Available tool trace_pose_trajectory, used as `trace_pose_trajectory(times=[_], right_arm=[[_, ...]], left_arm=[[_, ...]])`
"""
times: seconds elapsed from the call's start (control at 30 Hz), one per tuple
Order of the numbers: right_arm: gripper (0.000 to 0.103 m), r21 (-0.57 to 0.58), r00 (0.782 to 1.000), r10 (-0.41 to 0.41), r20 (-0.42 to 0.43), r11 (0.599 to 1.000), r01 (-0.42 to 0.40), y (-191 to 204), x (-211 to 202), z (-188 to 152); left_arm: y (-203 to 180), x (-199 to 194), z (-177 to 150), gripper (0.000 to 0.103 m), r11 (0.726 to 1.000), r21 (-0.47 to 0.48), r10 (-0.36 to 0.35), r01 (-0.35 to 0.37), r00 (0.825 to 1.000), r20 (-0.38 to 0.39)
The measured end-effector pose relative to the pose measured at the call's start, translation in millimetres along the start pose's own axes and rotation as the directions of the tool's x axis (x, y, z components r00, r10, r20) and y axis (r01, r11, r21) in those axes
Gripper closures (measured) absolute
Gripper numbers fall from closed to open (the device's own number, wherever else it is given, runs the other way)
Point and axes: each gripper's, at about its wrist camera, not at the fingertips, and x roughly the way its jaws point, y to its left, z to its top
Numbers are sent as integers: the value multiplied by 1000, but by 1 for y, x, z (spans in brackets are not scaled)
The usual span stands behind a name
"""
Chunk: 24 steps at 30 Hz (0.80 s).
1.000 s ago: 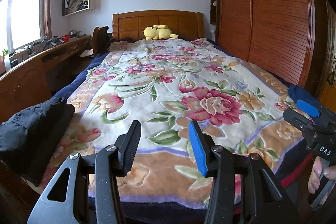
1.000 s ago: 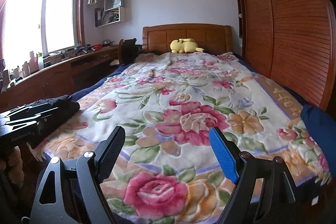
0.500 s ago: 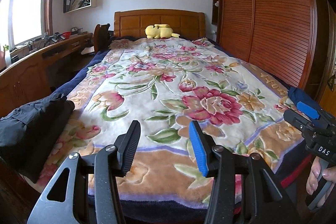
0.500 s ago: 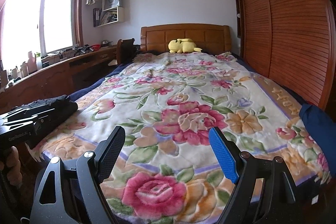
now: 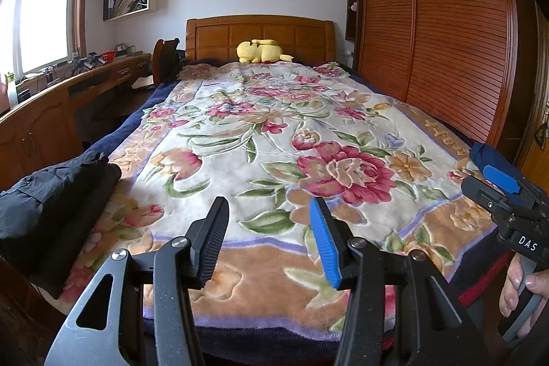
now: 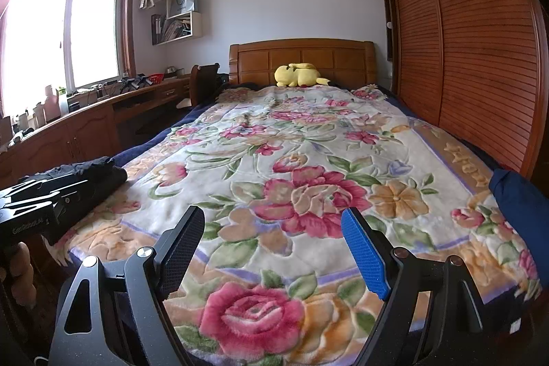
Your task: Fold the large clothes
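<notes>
Two grippers over the foot edge of the bed, both released, nothing between the jaws: left gripper (image 5: 266,235) partly spread, right gripper (image 6: 272,249) spread wider. Two garments at the near corners: black garment (image 5: 51,198) folded at the left edge of the floral blanket (image 5: 274,139), dark blue garment (image 6: 518,215) at the right edge. Wide bare stretch of blanket between them. One yellow plush toy (image 5: 260,51) against the wooden headboard (image 5: 260,33). Slatted wardrobe doors (image 5: 446,33) close along the right; long wooden desk (image 6: 89,126) below the window on the left.
</notes>
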Motion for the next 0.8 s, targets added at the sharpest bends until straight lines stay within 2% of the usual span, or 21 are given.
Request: trace_pose_trajectory(times=[0.8], right_arm=[[20,10,1000,-2,6,1000,2,-2,4,0]], left_arm=[[-6,-4,2,52,1000,5,-2,2,1000,7]])
